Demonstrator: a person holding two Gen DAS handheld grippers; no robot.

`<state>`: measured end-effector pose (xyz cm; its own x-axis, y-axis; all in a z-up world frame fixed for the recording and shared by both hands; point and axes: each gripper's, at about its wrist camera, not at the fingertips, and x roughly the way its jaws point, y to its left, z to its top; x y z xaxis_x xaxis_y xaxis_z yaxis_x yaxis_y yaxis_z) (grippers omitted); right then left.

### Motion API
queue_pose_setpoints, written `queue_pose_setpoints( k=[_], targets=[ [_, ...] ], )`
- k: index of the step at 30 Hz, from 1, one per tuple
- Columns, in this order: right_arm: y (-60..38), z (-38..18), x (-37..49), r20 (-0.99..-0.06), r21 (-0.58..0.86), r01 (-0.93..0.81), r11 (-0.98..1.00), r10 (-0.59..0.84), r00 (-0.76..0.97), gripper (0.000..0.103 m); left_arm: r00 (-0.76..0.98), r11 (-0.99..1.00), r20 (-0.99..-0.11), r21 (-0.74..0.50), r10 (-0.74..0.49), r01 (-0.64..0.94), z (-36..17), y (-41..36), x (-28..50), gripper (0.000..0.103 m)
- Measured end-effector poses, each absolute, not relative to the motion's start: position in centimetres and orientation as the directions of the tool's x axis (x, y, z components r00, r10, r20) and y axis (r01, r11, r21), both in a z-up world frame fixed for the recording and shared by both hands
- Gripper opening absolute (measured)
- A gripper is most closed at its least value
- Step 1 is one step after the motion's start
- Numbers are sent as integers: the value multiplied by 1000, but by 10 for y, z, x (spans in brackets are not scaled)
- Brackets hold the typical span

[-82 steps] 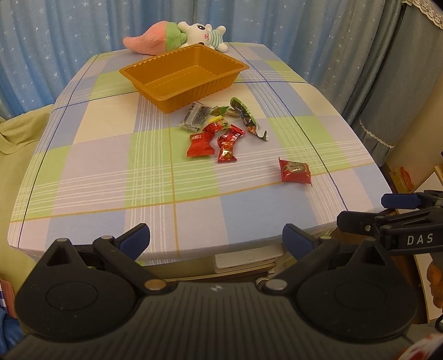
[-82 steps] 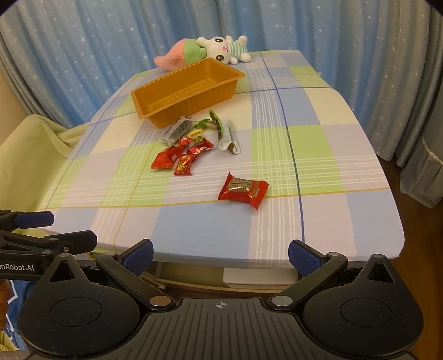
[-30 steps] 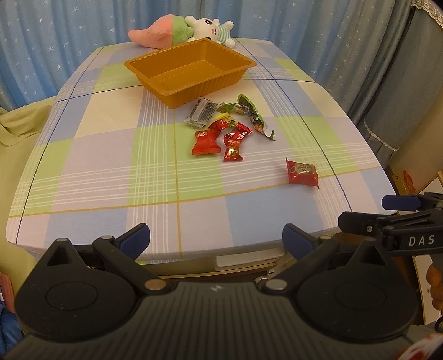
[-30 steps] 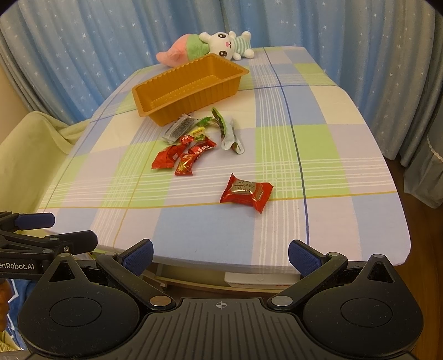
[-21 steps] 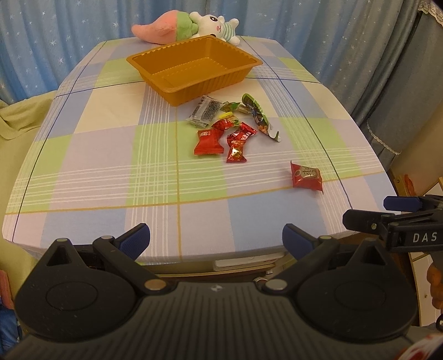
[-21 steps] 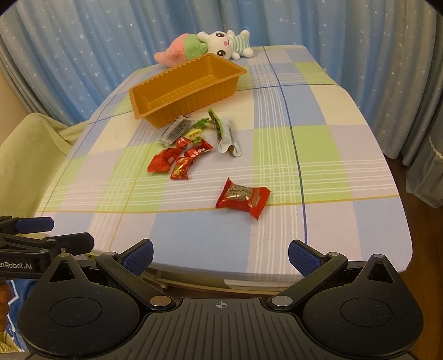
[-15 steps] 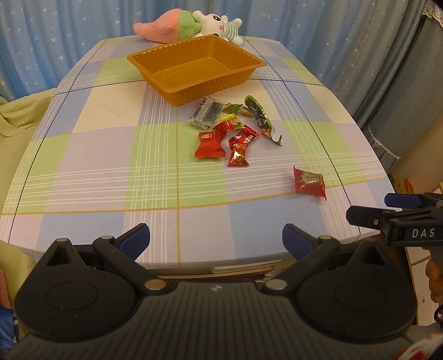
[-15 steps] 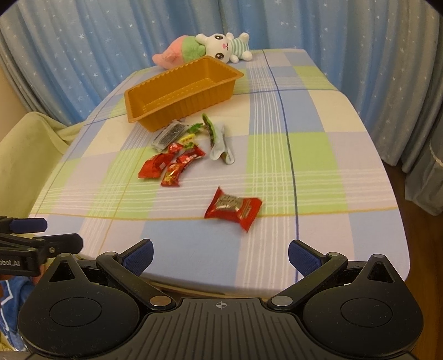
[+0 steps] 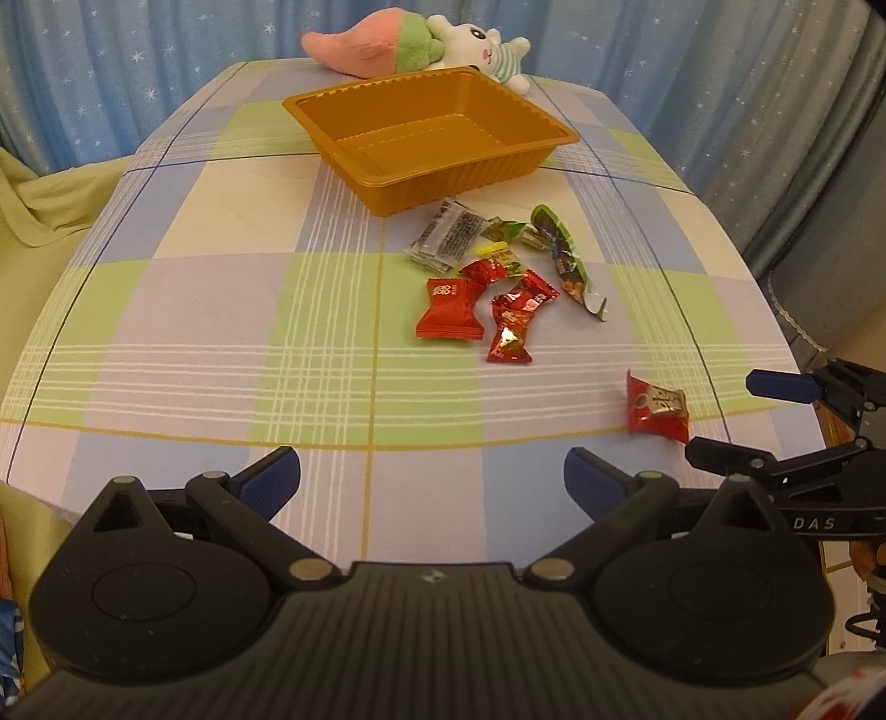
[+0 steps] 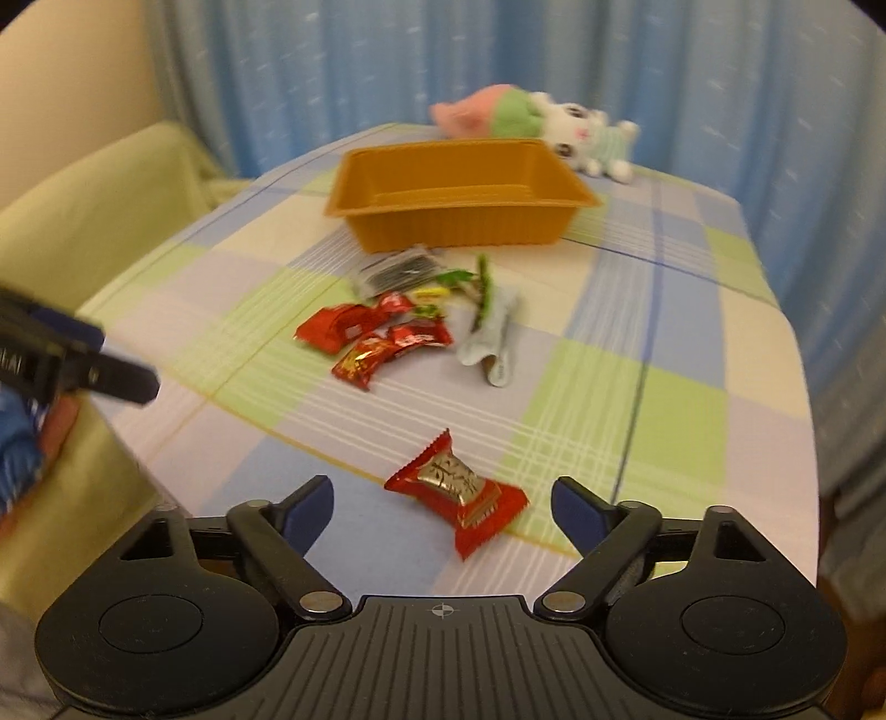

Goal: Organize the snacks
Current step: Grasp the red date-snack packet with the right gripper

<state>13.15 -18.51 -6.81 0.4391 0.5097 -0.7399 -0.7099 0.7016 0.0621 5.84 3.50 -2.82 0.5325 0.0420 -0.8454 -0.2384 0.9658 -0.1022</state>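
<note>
Taking the orange tray (image 9: 432, 133) as the landmark, the scene runs from the left edge of the checked counter (image 9: 221, 310) to the right. To the left of the tray lies only bare cloth, and beyond the counter's left edge sits a pale green covered seat (image 10: 83, 221).

The left tongs (image 9: 432, 479) hang over the near edge of the counter, well in front of the tray, their blue-tipped jaws standing wide apart with nothing between them.

Behind the tray, at the far edge before the blue curtain (image 9: 166, 66), lies a pink and green plush toy (image 9: 382, 44) with a white rabbit plush (image 9: 482, 47) against it. The tray itself holds nothing.

Just in front of the tray's near right corner is a cluster of snacks: a grey packet (image 9: 446, 238) nearest the tray, small green and yellow sweets (image 9: 501, 243) beside it, three red wrapped candies (image 9: 487, 310) a little nearer the camera, and a long green and silver wrapper (image 9: 567, 268) at the right of the cluster.

Well apart from the cluster, nearer the counter's front right edge and far from the tray, lies a single red candy with a silver label (image 10: 457, 490).

The right tongs (image 10: 443, 507) hover low over that single candy. Their jaws have just been closing but are apart, the candy lying in view between the two blue tips and not pressed by either.
</note>
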Motion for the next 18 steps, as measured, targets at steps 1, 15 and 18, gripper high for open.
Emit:
queue_pose_setpoints(
  k=[1,15,18],
  targets=[
    [-182,-72,135,-742,48,-735,677,517,428,81,529,964,-847,-101,47,-246,-30,35,60,101],
    [-164,-105,172,-802,-12,-871,492,516,302,47,491,944,-867,-88,85,-318,-48,30,82,97],
    [-162,-109,176,-808,-7,-882,470,517,282,39,492,944,-866,-81,93,-320,-51,26,87,96]
  ],
)
